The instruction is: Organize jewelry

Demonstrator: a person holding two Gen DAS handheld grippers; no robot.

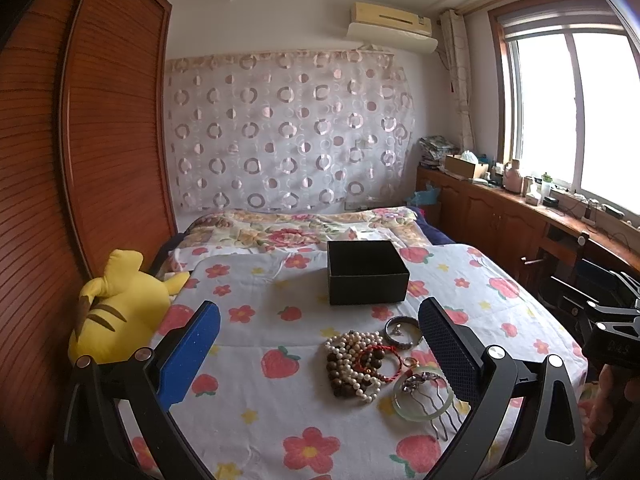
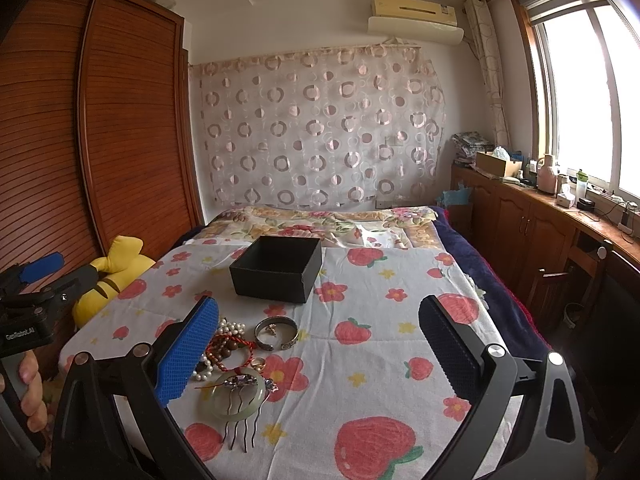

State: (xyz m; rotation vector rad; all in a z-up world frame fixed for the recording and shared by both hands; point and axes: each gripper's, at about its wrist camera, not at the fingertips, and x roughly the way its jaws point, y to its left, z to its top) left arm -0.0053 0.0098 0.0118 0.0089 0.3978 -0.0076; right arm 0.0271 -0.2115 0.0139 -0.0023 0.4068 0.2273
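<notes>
A heap of jewelry lies on the strawberry-print sheet (image 1: 280, 420): pearl and wooden beads (image 1: 352, 356), a silver bangle (image 1: 402, 332), a pale green jade bangle (image 1: 424, 398) and a metal hair comb (image 1: 438, 416). Behind it stands an open black box (image 1: 366, 272), empty as far as I can see. My left gripper (image 1: 320, 312) is open, with the heap near its right finger. My right gripper (image 2: 320, 308) is open too; the beads (image 2: 230, 326), silver bangle (image 2: 276, 334) and jade bangle (image 2: 238, 400) lie by its left pad, with the box (image 2: 276, 272) beyond.
A yellow plush toy (image 1: 120, 312) rests at the bed's left edge against a wooden wardrobe (image 1: 100, 140). A wooden counter (image 2: 540, 220) with bottles runs under the window on the right, with a chair (image 2: 548, 288) beside the bed. A hand (image 2: 30, 392) holds the left gripper.
</notes>
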